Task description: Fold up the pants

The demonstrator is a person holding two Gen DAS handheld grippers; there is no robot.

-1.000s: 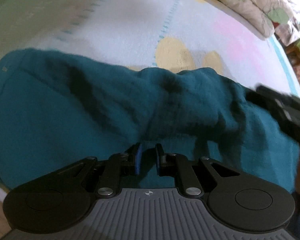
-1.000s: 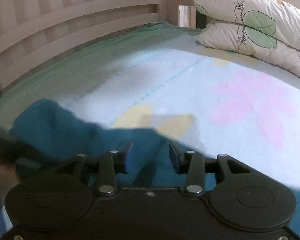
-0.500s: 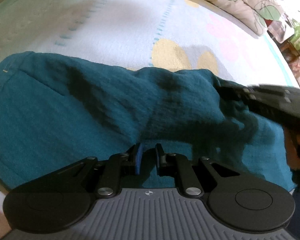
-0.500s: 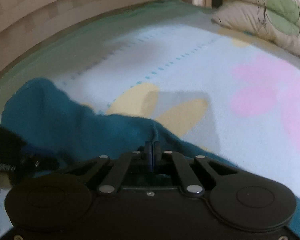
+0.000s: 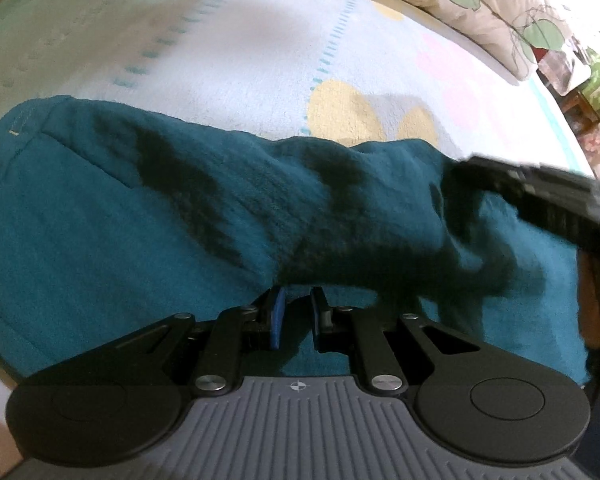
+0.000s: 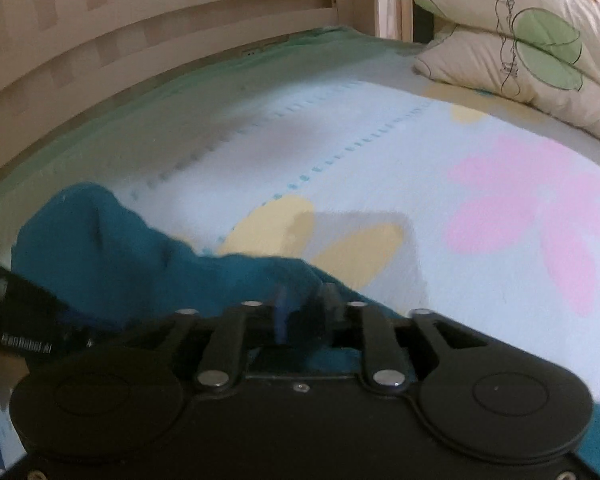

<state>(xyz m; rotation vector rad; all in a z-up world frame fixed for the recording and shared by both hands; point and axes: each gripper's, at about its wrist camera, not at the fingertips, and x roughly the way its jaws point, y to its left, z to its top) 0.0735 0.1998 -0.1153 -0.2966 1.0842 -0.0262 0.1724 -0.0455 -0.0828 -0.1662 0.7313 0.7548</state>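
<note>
Two grippers work: my right gripper [image 6: 302, 312] sits slightly apart around a bump of the pants [image 5: 180, 216]; left gripper [image 5: 296, 312] waits apart, nearer the long cloth running left to right.

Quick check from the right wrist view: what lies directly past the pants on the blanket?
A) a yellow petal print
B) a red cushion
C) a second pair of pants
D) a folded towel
A: just beyond the teal pants, the pale blanket shows a yellow petal print; none of the other things is there.
</note>
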